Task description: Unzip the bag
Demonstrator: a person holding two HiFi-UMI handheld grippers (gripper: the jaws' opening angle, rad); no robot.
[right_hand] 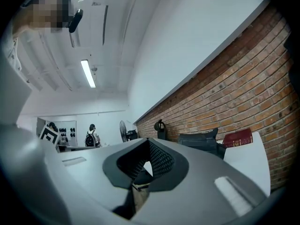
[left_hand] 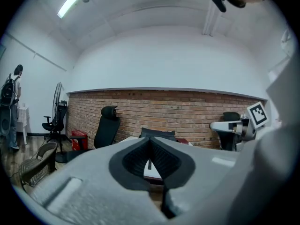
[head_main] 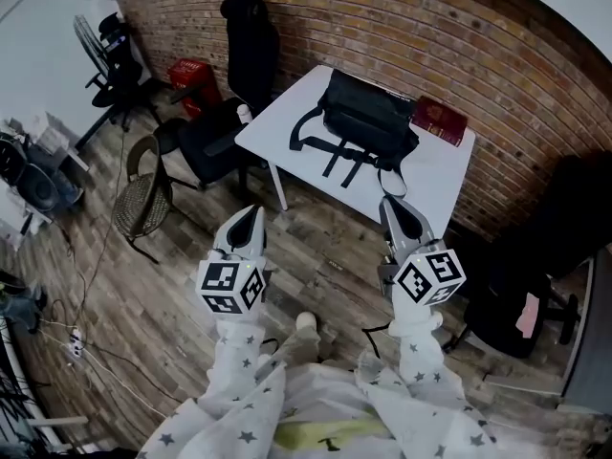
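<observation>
Brick wall (head_main: 382, 27) behind a white desk (head_main: 287, 113), plank floor (head_main: 316, 251) in front. At the desk's middle: black bag (head_main: 368, 113), straps trailing toward the desk's near edge, red book (head_main: 440, 120) just beside it on the desk's wall side. Off the desk's near edge, well apart from the bag: left tongs (head_main: 251, 214) and right tongs (head_main: 392, 205), both aimed level at the desk. Both pairs pressed together, gripping nothing. Right tongs close to that edge, left tongs farther out over the floor.
</observation>
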